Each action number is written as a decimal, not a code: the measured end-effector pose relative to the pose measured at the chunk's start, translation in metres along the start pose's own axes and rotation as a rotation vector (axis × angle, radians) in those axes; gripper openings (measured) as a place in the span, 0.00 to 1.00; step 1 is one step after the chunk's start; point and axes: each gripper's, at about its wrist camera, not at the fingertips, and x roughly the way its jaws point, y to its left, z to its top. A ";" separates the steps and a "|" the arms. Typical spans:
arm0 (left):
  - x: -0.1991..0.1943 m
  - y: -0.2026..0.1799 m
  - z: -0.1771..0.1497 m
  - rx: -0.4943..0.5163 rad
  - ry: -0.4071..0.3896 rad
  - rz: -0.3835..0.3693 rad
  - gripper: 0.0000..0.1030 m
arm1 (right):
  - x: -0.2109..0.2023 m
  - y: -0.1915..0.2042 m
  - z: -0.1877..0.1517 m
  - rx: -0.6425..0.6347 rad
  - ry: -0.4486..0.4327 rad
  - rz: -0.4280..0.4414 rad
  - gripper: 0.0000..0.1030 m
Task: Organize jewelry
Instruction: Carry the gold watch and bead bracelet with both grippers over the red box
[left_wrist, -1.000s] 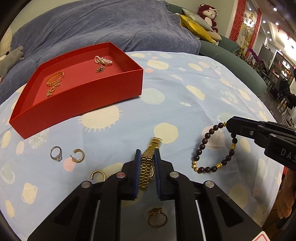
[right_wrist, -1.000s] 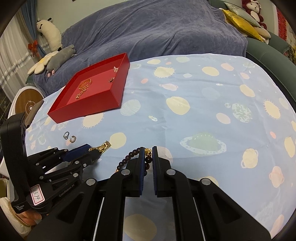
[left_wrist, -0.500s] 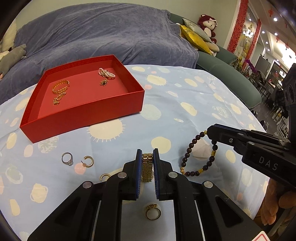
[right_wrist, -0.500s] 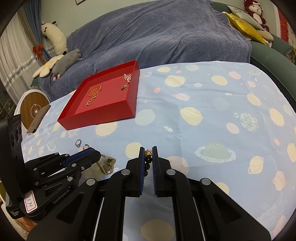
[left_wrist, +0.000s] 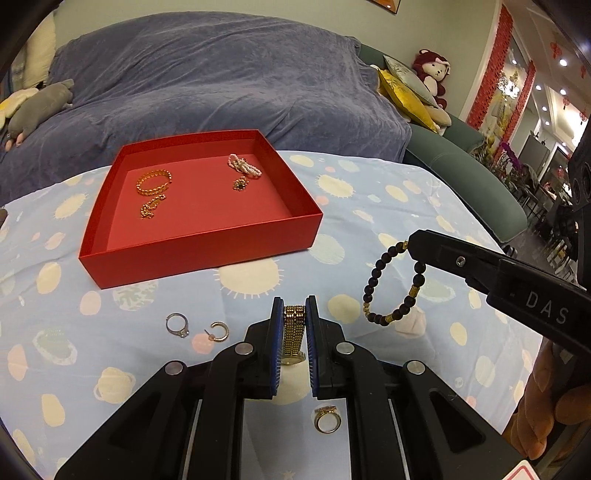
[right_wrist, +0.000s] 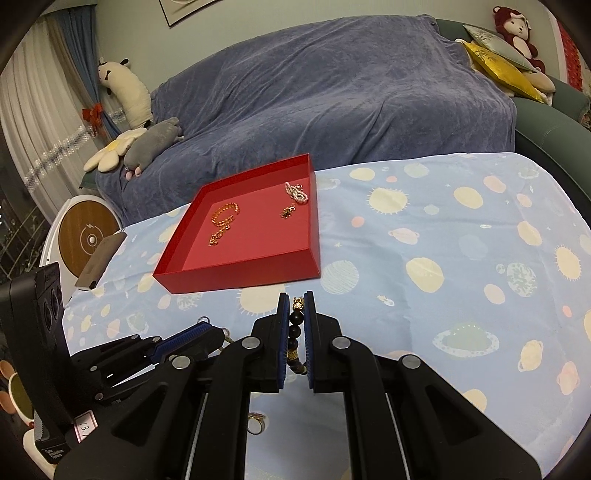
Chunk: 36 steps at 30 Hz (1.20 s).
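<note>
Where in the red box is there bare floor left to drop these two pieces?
The red box is bare along its near wall and down the middle, between the gold chain bracelet on the left and the pearl bracelet with its small charm on the right. The far corners are crowded.

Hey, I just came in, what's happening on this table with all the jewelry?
A person is sorting jewelry with two handheld grippers. The left gripper is shut on a gold watch band, and the right gripper is shut on a dark beaded bracelet, both held above the tablecloth. The red tray already holds a few gold and pearl pieces. Two rings and an earring are not yet picked up.
</note>
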 end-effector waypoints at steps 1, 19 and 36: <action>-0.003 0.003 0.001 -0.007 -0.005 0.000 0.09 | 0.001 0.003 0.001 -0.002 -0.002 0.004 0.07; -0.050 0.079 0.057 -0.126 -0.120 0.087 0.09 | 0.020 0.062 0.061 -0.078 -0.059 0.078 0.07; 0.025 0.122 0.108 -0.160 -0.081 0.141 0.09 | 0.131 0.058 0.107 -0.092 0.012 0.019 0.07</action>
